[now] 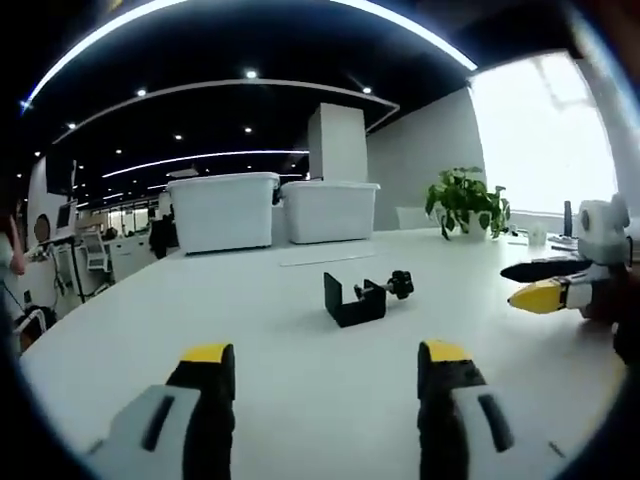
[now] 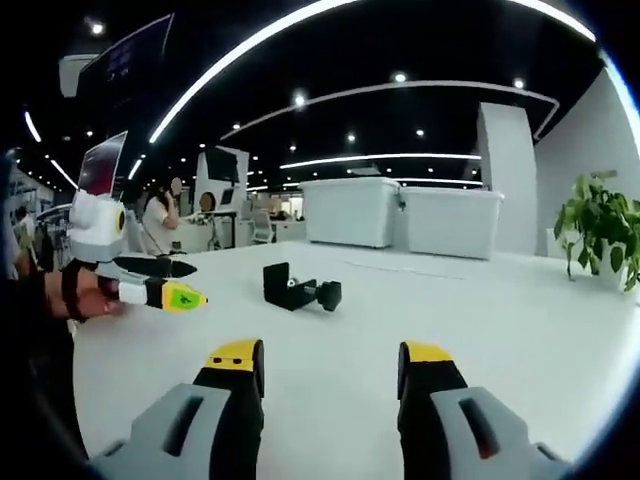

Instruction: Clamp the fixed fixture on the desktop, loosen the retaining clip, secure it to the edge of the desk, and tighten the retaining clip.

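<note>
A black C-shaped clamp fixture (image 1: 355, 298) with a knobbed screw lies on the white desk (image 1: 300, 400), ahead of my left gripper (image 1: 325, 365), whose jaws stand wide apart and empty. The right gripper (image 1: 545, 285) enters that view from the right, its yellow-tipped jaws apart. In the right gripper view the same clamp (image 2: 296, 288) lies ahead and slightly left of my right gripper (image 2: 330, 362), open with nothing between its fingers. The left gripper (image 2: 175, 283) comes in from the left there, held by a hand, jaws parted.
Two white storage bins (image 1: 270, 210) stand at the desk's far side, also seen as bins (image 2: 400, 215). A potted plant (image 1: 465, 203) sits at the back right. A thin flat strip (image 1: 325, 259) lies on the desk beyond the clamp. People and chairs are far off.
</note>
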Demonstrator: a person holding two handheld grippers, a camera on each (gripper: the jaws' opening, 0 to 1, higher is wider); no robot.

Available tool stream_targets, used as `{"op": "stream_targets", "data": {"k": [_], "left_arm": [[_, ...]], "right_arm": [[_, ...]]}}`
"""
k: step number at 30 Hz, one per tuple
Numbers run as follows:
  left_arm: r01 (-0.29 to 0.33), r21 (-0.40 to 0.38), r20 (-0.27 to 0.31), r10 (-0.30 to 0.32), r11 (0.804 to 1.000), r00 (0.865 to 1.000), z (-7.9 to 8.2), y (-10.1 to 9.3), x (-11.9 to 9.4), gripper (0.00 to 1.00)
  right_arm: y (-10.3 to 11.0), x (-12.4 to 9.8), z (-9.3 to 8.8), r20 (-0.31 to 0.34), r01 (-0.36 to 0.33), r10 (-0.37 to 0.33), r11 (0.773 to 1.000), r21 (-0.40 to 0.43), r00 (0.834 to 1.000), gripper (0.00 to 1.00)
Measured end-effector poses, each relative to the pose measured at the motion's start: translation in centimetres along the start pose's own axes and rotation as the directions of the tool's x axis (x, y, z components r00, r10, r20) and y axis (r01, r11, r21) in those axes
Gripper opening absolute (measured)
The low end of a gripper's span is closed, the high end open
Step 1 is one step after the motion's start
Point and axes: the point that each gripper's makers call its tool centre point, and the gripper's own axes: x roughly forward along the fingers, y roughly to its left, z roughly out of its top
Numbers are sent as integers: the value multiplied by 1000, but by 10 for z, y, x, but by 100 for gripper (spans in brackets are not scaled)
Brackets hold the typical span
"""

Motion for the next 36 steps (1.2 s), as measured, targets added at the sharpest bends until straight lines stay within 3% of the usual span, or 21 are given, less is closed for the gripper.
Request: {"op": "stream_targets", "data": {"k": [3, 8, 12, 22, 27, 36], "left_arm": [[24, -20, -32, -25, 1000, 999, -4, -2, 9, 75], [20, -46, -24, -22, 999, 999, -2, -2, 15, 75], [17, -8, -4, -17, 1000, 1000, 1, -1, 22, 66], [12, 30, 9, -13, 999, 1000, 5, -5, 41, 67], [7, 39, 42, -9, 999, 999, 14, -4, 41, 52], [-14, -35, 15, 14, 999, 1000, 11, 1, 57, 56]], "right_arm": [[5, 2, 3, 15, -15, 16, 999, -30, 1000, 47], [14, 8, 2, 12, -44, 45, 998, -52, 999, 46], [17, 10, 4, 17, -54, 55, 997, -56, 998, 46], [15, 8, 5, 31, -34, 36, 997, -72, 999, 46], [13, 7, 7, 42, -27, 30, 997, -73, 999, 46], [15, 7, 5, 38, -32, 36, 995, -91, 999, 46]]}}
